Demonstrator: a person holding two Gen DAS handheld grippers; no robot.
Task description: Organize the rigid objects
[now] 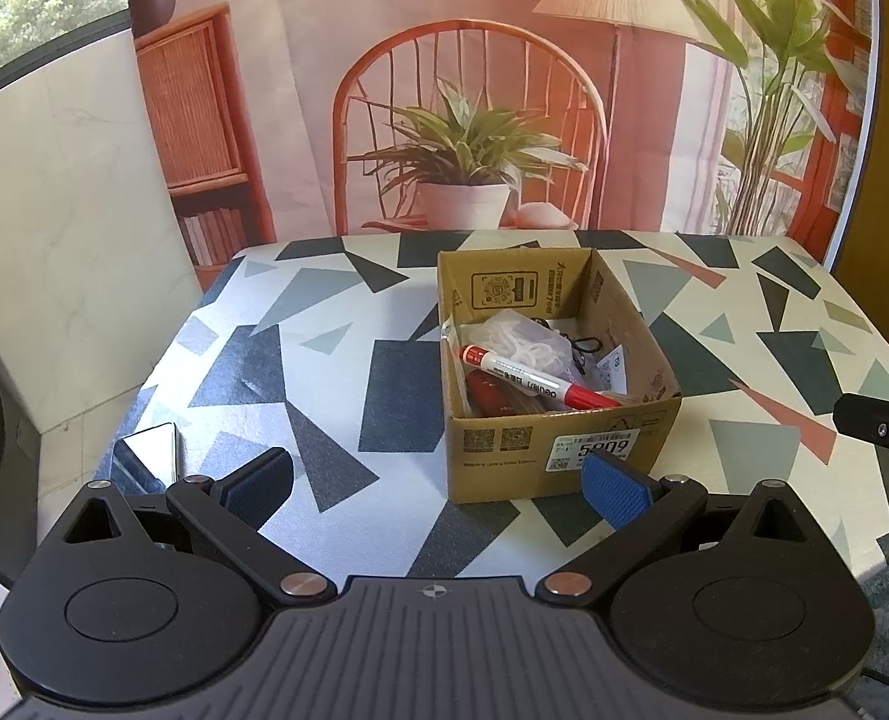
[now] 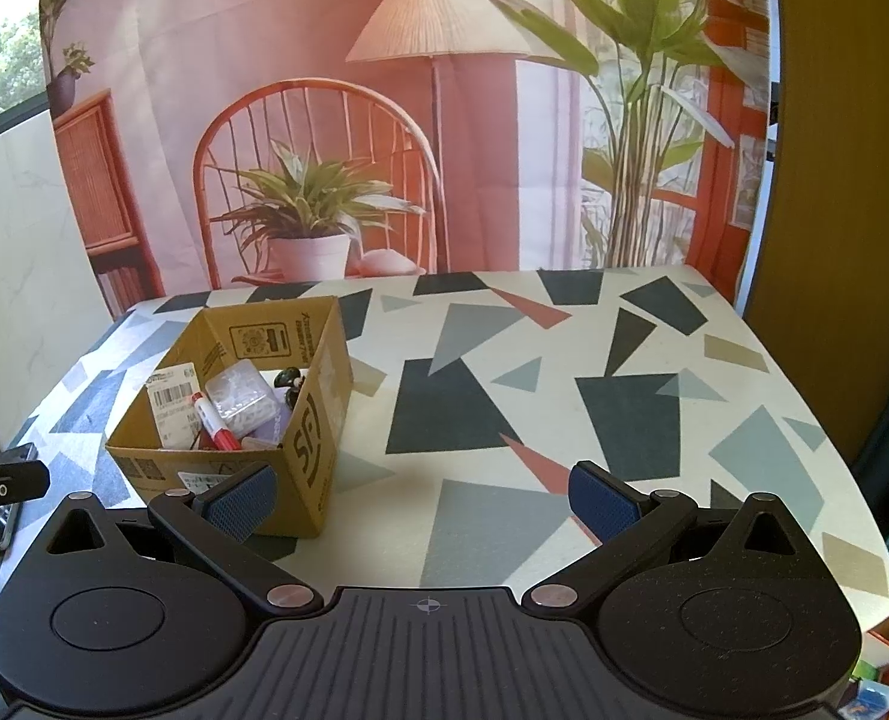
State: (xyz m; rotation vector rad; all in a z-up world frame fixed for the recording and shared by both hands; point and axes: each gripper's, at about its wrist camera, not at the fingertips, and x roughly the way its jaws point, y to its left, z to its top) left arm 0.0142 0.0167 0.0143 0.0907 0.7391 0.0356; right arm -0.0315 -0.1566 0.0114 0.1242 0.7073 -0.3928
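Cardboard box (image 1: 555, 420) is what we see first: an open-topped carton standing upright on the table (image 1: 300, 312), whose cover is white with dark, grey and salmon triangles. In the left wrist view the box sits a little right of the middle, just beyond our left gripper (image 1: 438, 480); in the right wrist view the same box (image 2: 300, 438) stands toward the left, close to the near edge.

Inside the box we find a red-and-white marker (image 1: 528, 377) lying slantwise across the contents, its red cap toward the near right wall. Behind it rests a clear bag of white pieces (image 1: 522, 339), and a dark red object (image 1: 486, 393) lies partly under the marker. Something small and black (image 1: 582, 348) sits toward the right wall; we cannot tell what it is. From the right wrist view the marker (image 2: 216, 423) and the clear bag (image 2: 240, 399) show again, along with a barcode label (image 2: 173, 391) on the inner left wall.

Our left gripper hangs released, its 2 blue pads (image 1: 615, 489) spread wide and holding nothing. Our right gripper (image 2: 423, 501) is likewise spread wide and bare, its left pad (image 2: 243, 501) overlapping the near corner of the box in the view.

A shiny flat object (image 1: 147, 456) lies on the table near the left edge, well apart from the box.
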